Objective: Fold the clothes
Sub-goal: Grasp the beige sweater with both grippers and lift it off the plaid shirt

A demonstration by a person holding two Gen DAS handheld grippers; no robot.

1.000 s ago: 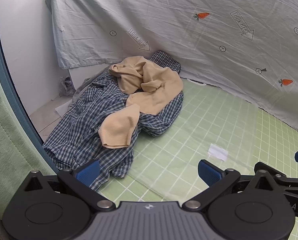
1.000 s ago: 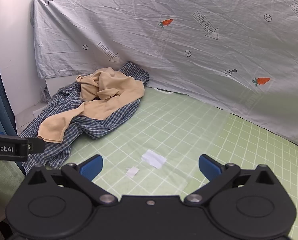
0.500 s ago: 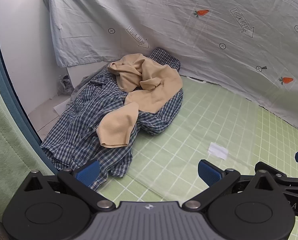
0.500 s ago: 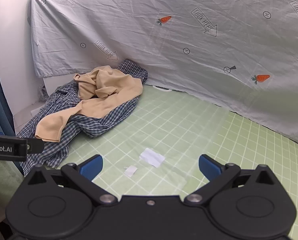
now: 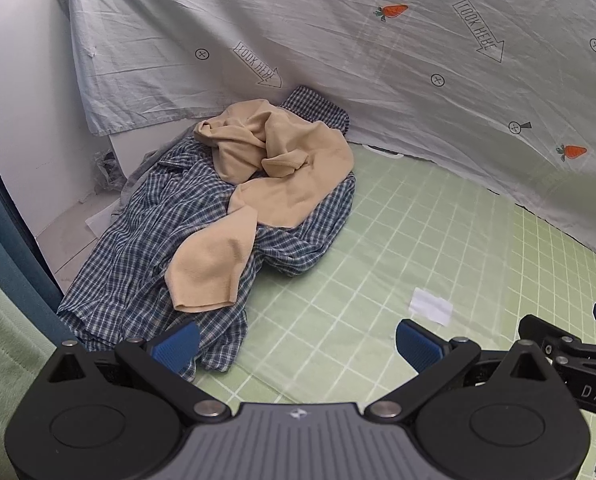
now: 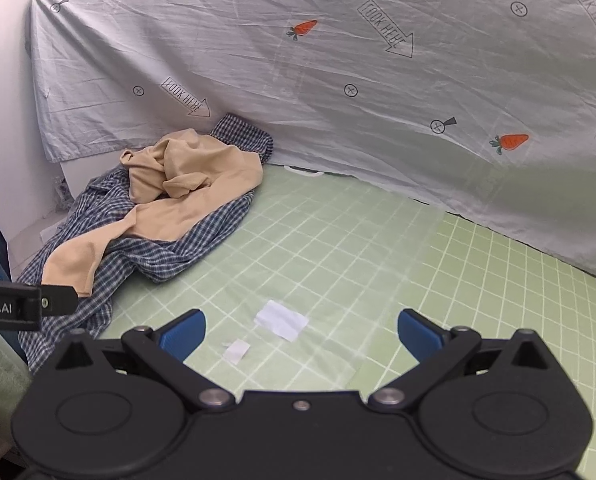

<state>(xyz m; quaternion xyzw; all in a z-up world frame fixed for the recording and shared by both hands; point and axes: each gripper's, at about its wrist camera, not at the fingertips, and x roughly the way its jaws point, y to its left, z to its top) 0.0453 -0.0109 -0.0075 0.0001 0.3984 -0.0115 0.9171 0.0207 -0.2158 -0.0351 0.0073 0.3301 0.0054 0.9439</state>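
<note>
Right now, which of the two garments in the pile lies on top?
The plain tan garment lies on top, crumpled and draped across the blue checked shirt, which is spread beneath it on the green mat. Neither gripper touches either.

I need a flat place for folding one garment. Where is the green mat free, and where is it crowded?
Free: the green grid mat between the clothes pile and the hanging grey sheet. Two white paper scraps lie near its front. Crowded: the left side, where the beige garment lies on the plaid shirt.

Top garment (image 5: 282, 184) lies on shirt (image 5: 138, 248), left on mat (image 5: 377, 264); sheet (image 5: 377, 60) behind.
</note>
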